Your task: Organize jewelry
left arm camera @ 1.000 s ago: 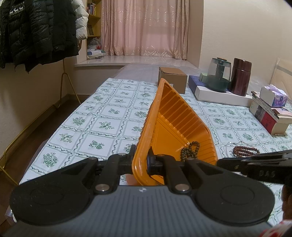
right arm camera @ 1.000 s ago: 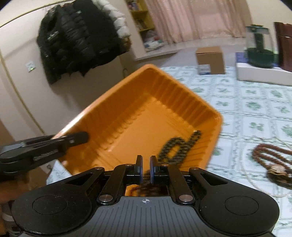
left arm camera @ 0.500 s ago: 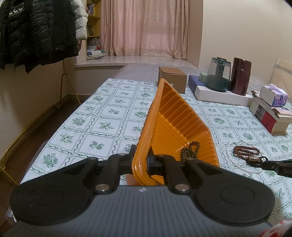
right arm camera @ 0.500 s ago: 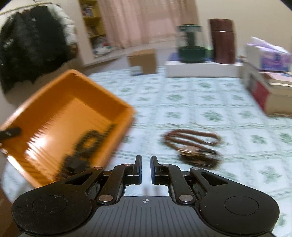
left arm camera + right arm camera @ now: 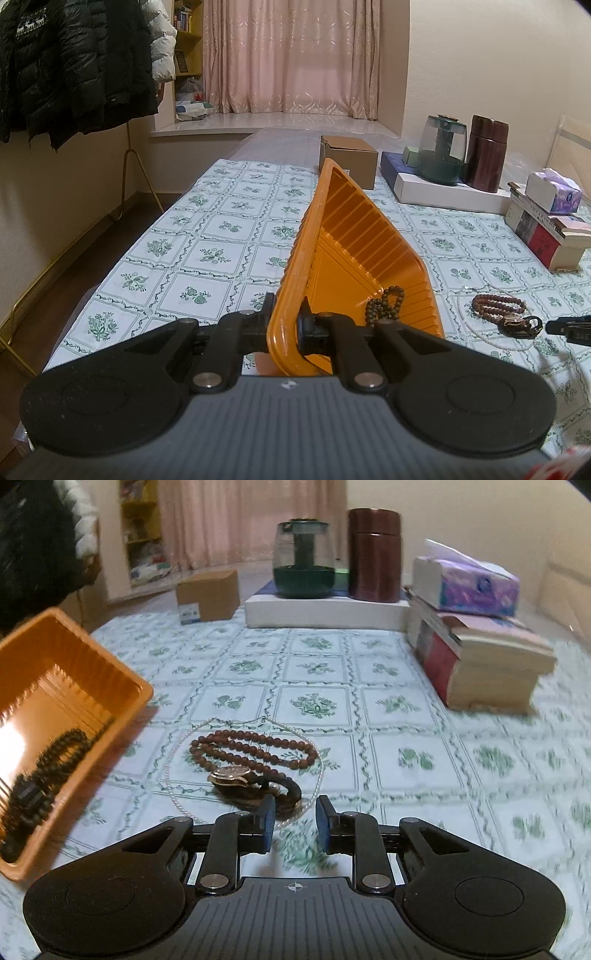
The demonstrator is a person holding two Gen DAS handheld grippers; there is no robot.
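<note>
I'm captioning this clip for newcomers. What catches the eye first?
The orange tray, tilted up with its rim clamped in the left gripper, a dark bead bracelet lying inside. Beside it on the green-patterned tablecloth lie a brown bead string and a watch, just ahead of the right gripper, whose jaws have just been opening, empty.

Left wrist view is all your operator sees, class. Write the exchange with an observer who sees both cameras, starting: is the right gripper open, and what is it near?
Observer: The right gripper is open, nothing between its jaws. They have just been opening, close to the watch.
Operator: How does the watch lie?
Observer: Its gold-rimmed face tilts up, with the dark strap curled toward the gripper.
Operator: And the pearl strand?
Observer: The pearl strand loops around both the watch and the brown beads.
</note>
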